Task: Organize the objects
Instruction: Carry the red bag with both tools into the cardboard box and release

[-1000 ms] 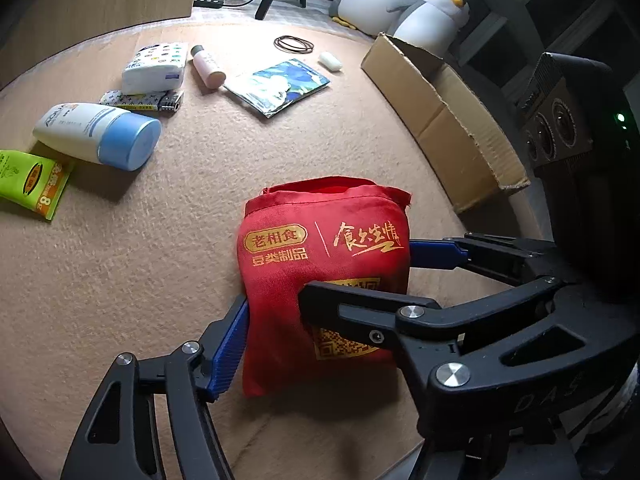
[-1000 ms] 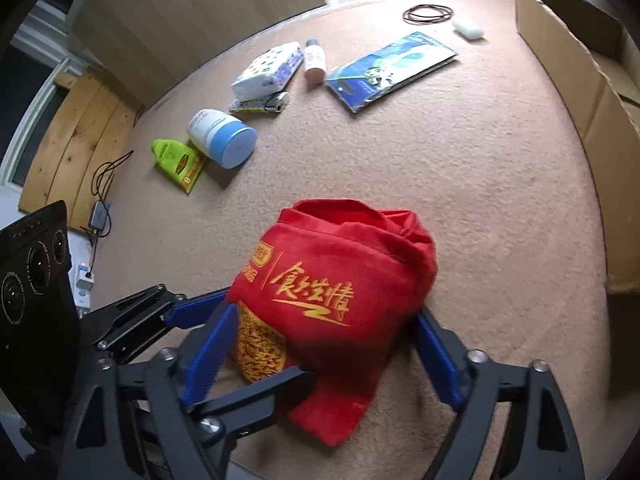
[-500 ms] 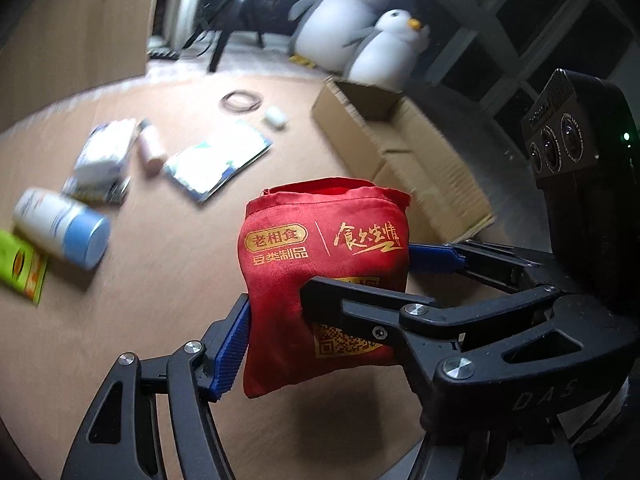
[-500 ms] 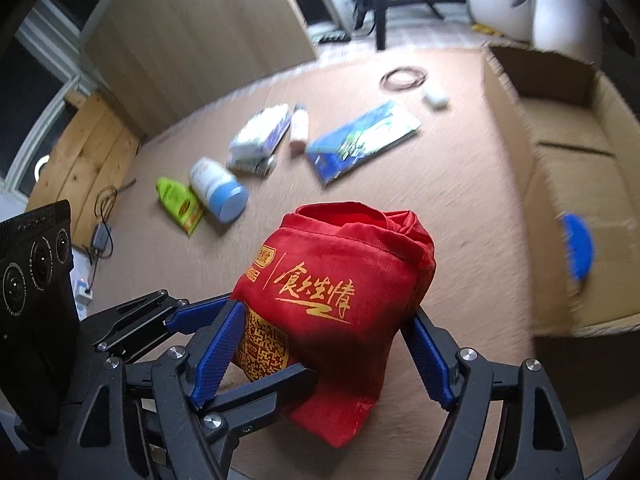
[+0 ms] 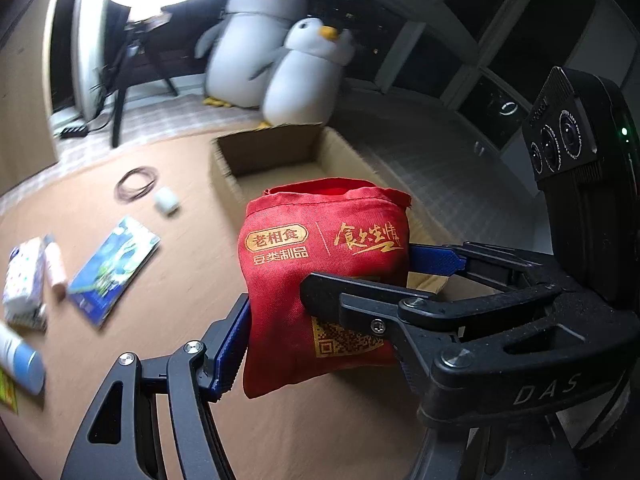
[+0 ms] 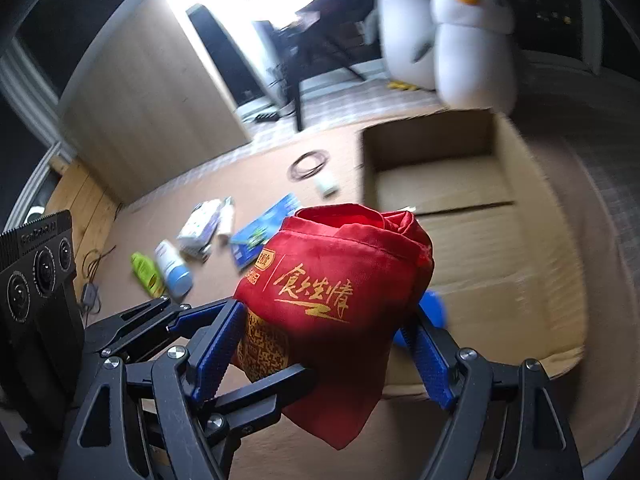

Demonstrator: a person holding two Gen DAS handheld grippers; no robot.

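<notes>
Red pouch [image 5: 320,264] — both jaws clamped | cardboard box [image 6: 460,216] rim near, open

1 red bag [image 5: 320,240], 2 plush penguins [image 5: 256,40], 1 cardboard box [image 5: 272,152].

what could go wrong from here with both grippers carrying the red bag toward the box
1. The red bag is soft cloth pinched between the left gripper and right gripper; if the hands drift apart it may stretch or slip free.
2. Its bottom corner hangs loose below the jaws and could snag the near wall of the cardboard box.
3. A blue object already lies in the box; the bag may land on it.
</notes>
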